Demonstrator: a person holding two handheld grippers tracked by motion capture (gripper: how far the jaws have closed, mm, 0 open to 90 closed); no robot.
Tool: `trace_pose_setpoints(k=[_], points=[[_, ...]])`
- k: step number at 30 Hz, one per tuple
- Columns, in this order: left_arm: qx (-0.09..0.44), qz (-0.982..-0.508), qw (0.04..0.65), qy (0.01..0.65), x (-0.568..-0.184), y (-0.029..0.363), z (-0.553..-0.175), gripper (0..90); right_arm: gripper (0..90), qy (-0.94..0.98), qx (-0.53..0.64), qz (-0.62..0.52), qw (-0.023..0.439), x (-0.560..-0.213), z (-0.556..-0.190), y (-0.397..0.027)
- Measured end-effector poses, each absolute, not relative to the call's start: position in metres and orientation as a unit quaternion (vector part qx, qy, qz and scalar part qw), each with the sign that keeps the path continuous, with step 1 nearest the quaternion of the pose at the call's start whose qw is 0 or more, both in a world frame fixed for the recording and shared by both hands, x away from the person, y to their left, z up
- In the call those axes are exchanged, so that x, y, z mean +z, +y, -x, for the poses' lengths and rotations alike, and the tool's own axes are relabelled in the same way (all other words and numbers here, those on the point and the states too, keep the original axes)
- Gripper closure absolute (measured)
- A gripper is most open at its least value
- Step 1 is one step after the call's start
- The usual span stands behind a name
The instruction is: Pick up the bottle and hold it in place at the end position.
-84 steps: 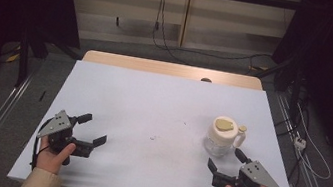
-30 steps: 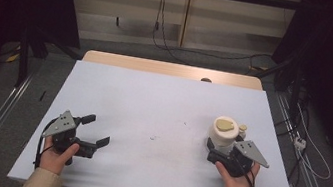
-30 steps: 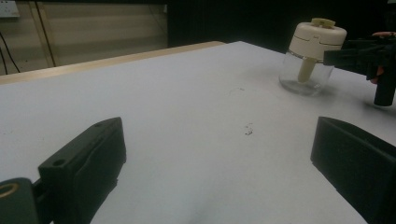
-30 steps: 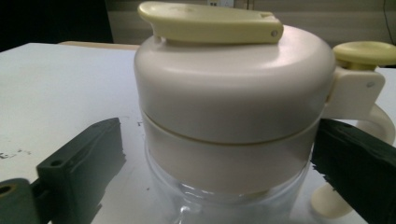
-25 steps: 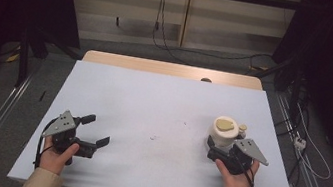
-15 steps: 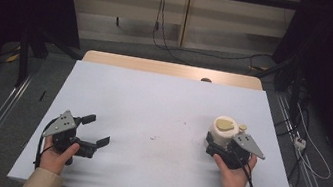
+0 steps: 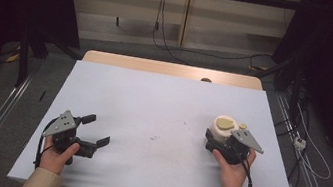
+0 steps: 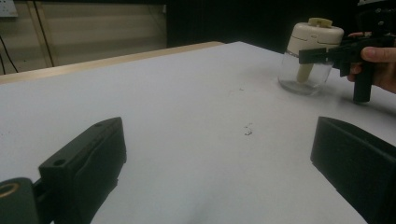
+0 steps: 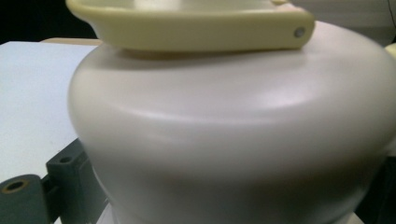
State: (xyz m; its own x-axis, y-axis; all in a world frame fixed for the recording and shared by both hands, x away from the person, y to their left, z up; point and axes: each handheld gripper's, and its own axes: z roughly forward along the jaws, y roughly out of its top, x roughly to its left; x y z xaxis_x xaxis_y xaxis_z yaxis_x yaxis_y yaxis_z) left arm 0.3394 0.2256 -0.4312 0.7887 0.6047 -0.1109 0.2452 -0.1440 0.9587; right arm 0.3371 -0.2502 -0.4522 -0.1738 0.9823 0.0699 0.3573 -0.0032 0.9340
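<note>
At the near edge of the white table (image 7: 153,101), the person's left hand (image 7: 58,153) holds the left gripper (image 7: 93,130) low over the surface at the near left. Its two black jaws stand wide apart with nothing between them; in the left gripper view they frame bare tabletop and a few small dark specks (image 8: 246,130) on it.

On the right side, a little farther in, the person's right hand (image 7: 232,167) holds the right gripper (image 7: 215,140) against the small clear glass jar with a cream plastic lid and pale yellow flip tab (image 7: 222,130). The jar stands upright on the table, near its right edge and well apart from the left gripper. In the left gripper view one black jaw runs across the jar just below its lid. In the right gripper view the cream lid sits very close between the jaws, with the left jaw's pad beside it at the lower left; whether the jaws press on the jar or only flank it cannot be told.

Beyond the white surface, a light wooden strip (image 7: 173,69) runs along the far edge of the table, and dark cables (image 7: 164,32) trail over the floor behind it.
</note>
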Motion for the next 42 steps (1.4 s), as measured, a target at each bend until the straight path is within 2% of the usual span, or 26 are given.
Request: trace_pose_setpoints(k=[12, 42], points=[[0.153, -0.740, 0.590, 0.285, -0.431, 0.226, -0.340, 3.2, 5.6, 0.617, 0.467, -0.538, 0.334, -0.451, -0.335, -0.249], [0.151, -0.737, 0.592, 0.287, -0.431, 0.228, -0.340, 3.2, 6.2, 0.659, 0.507, -0.471, 0.295, -0.434, -0.347, -0.194]])
